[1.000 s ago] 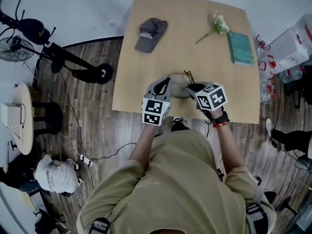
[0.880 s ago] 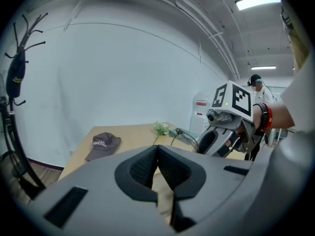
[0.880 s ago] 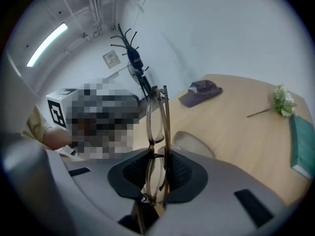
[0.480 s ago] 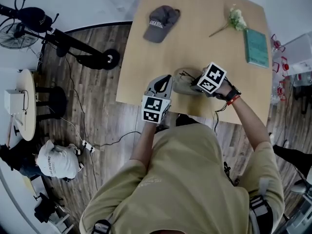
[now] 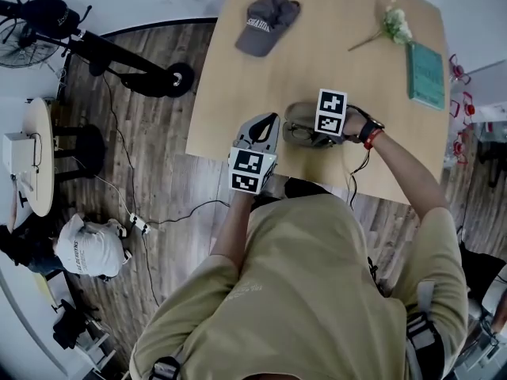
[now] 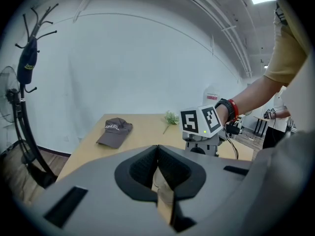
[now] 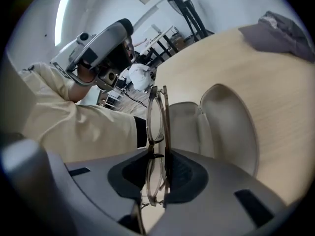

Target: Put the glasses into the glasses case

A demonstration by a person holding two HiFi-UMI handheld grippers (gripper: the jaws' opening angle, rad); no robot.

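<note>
over the last second the right gripper [image 7: 158,154] has swung away from the left gripper [image 6: 157,149] and dropped toward the table [image 5: 356,70], rolling as it went. its marker cube [image 5: 330,113] now sits over the right part of the open glasses case [image 7: 229,132]. before, the two grippers were side by side at the near edge. the left gripper has also sunk a little and stays just left of the case, its jaws drawn together with nothing visibly held.

that puts the job at the lowering step, i judge: the glasses [image 7: 156,117] are not yet in the case but hang just above and beside its hollow.

the right gripper's jaws are nearly closed and pinch the glasses around one lens, while the other lens sticks out past the tips toward the case. the glasses are folded, thin and pale-framed, standing on edge in the grip. the case is a pale grey clamshell lying open, both shells facing up. laying the glasses flat looks necessary before letting go.
</note>
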